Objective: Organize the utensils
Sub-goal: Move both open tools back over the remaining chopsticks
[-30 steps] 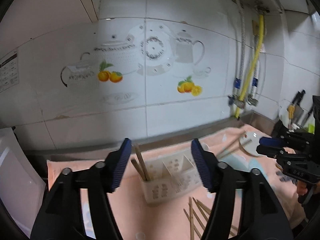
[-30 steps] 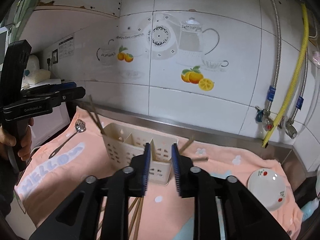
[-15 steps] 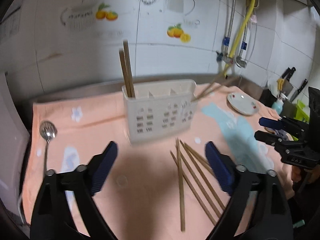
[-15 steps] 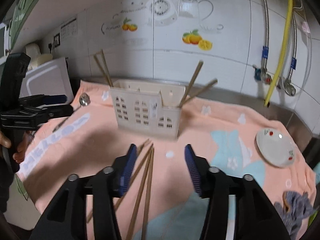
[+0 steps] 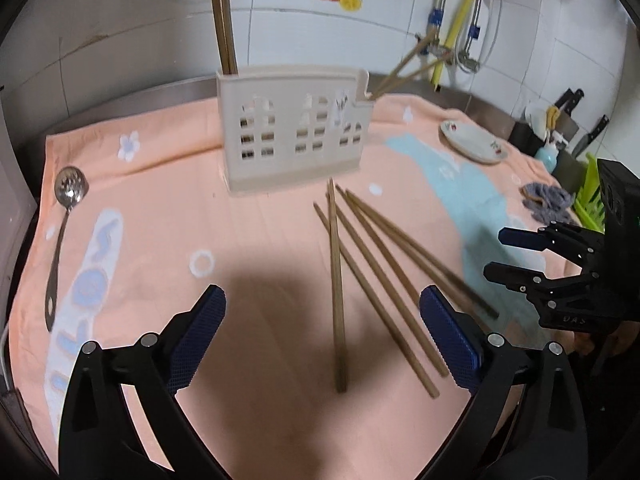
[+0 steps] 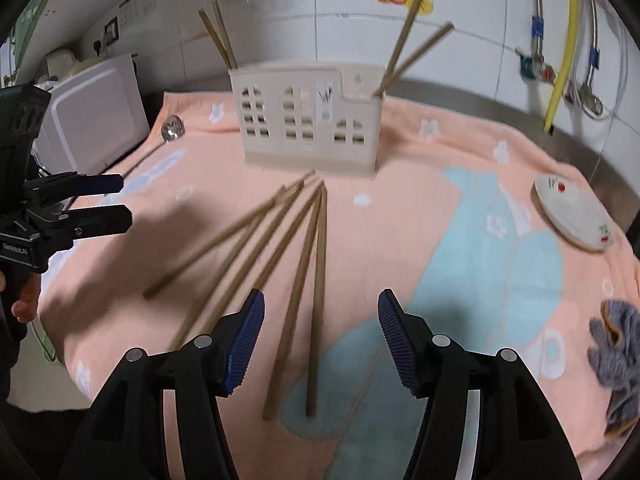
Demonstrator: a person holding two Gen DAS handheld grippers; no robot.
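Observation:
Several loose wooden chopsticks (image 5: 336, 280) (image 6: 316, 280) lie fanned out on the peach towel (image 5: 260, 240) in front of a cream slotted utensil holder (image 5: 294, 132) (image 6: 308, 124). One chopstick pair (image 5: 224, 20) stands in the holder's left end and another pair (image 5: 404, 68) leans out of its right end. A slotted metal spoon (image 5: 68, 200) (image 6: 172, 128) lies at the towel's left. My left gripper (image 5: 322, 300) hovers over the near ends of the loose chopsticks, its jaws opening wide and touching nothing. My right gripper (image 6: 320, 300) hangs open above the rightmost chopsticks.
A small white plate (image 5: 472, 142) (image 6: 572, 212) sits at the towel's right, with a grey cloth (image 6: 616, 344) nearer the front. A white appliance (image 6: 92, 112) stands at the left. Knives (image 5: 592, 136) and pipes (image 6: 560, 60) line the tiled wall.
Both grippers have dropped towards the towel and tipped down, from facing the wall to facing the loose chopsticks. Both pairs of jaws have spread wider.

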